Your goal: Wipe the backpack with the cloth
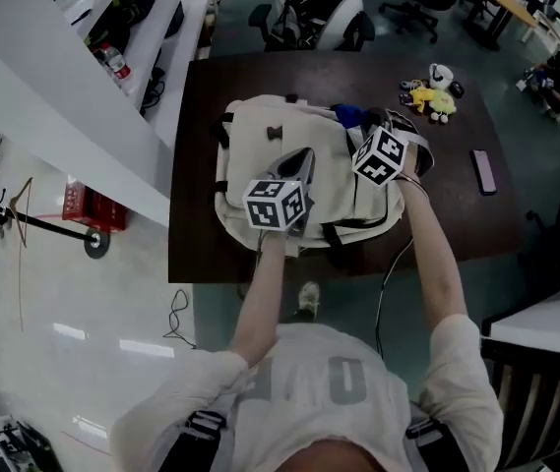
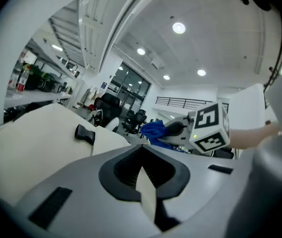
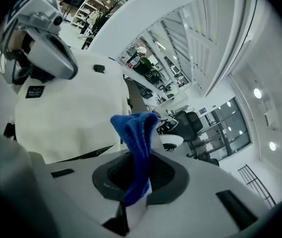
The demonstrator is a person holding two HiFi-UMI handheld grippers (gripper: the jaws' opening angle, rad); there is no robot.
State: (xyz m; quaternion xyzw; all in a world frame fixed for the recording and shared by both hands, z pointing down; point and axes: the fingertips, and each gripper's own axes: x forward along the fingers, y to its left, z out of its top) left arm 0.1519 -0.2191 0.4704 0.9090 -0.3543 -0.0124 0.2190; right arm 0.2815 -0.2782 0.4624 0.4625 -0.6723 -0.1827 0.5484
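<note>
Backpack: cream, flat on the dark table
Cloth: blue, clamped in our right gripper
Our left gripper: jaws together, empty

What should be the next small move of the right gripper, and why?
Probably ease the right gripper toward the backpack until the cloth presses flat on it. Its jaws are shut on the cloth, whose free end stands up loose in front of the cream panel and does not look flattened against it.
</note>
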